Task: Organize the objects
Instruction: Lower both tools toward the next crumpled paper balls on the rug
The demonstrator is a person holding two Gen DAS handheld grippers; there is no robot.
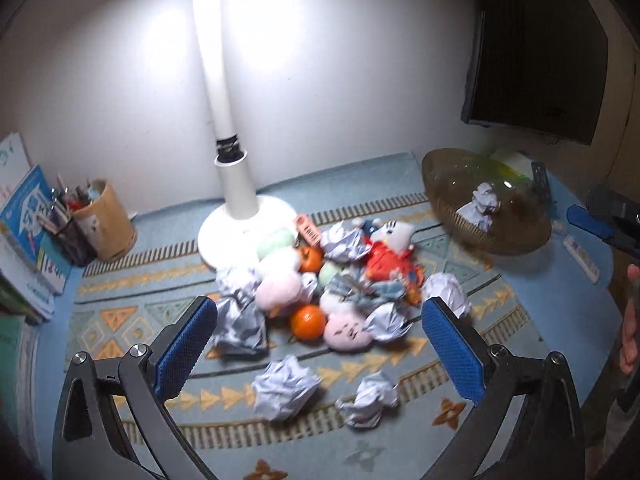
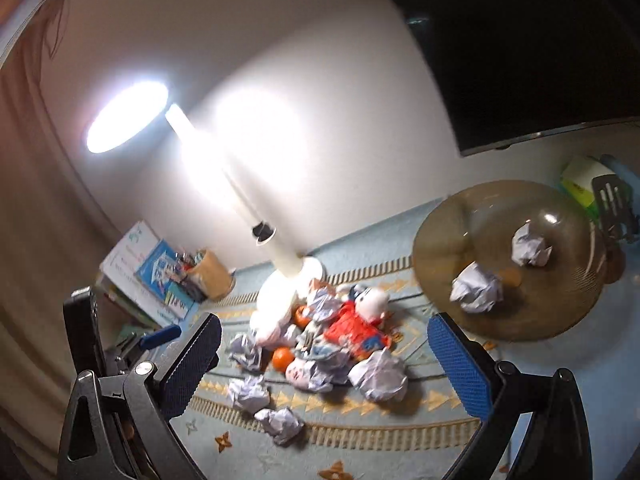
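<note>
A heap of crumpled paper balls, oranges, soft pink and green toys and a white doll in red lies on the patterned mat. My left gripper hovers wide open before the heap, nothing between its pads. My right gripper is also wide open and empty, above the same heap. A brown wicker basket at the right holds two paper balls. Loose paper balls lie nearest to me.
A white lamp base stands just behind the heap, its pole rising over it. A pen holder and stacked books fill the left. A dark monitor hangs at back right. A hand shows at the right edge.
</note>
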